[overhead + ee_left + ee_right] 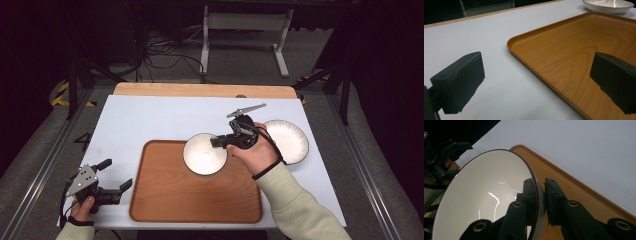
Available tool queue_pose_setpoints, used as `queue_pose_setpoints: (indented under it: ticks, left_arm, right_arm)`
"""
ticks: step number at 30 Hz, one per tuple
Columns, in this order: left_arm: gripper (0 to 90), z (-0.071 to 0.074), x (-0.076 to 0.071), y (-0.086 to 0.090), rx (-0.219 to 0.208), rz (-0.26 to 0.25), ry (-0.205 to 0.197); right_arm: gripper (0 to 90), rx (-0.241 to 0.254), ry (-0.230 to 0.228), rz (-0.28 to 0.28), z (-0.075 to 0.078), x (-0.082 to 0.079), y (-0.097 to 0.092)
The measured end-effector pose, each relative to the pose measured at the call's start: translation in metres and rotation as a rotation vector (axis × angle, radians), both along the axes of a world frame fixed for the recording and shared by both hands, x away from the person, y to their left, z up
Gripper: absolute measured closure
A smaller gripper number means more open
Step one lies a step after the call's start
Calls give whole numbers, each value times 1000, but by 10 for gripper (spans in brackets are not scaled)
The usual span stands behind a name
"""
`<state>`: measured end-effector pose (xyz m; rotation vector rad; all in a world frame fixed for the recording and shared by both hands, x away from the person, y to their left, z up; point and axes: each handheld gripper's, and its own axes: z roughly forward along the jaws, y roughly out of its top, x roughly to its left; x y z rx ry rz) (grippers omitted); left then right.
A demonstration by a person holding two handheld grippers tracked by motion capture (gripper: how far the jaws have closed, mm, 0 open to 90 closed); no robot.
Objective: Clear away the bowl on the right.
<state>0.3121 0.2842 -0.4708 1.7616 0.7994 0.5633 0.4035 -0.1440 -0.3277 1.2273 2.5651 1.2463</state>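
The rectangular brown wooden tray (196,186) lies at the near middle of the white table (150,120). The right gripper (220,142) has its 2 jaws clamped across the rim of a round white ceramic bowl (204,154) — 1 jaw inside, 1 outside — holding it tilted over the tray's far edge, probably so it can be carried by its wall. A second white bowl with a dark rim (289,141) sits on the table just right of the tray's far corner. The left gripper (113,178) waits at the tray's near-left corner, jaws wide apart and empty — seemingly kept clear.
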Motion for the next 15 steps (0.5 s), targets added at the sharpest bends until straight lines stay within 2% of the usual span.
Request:
queue_pose_setpoints:
  ticks: [15]
  left_arm:
    - [3, 0, 0, 0, 3, -1, -5]
  right_arm:
    - [795, 11, 29, -5, -26, 1, 9]
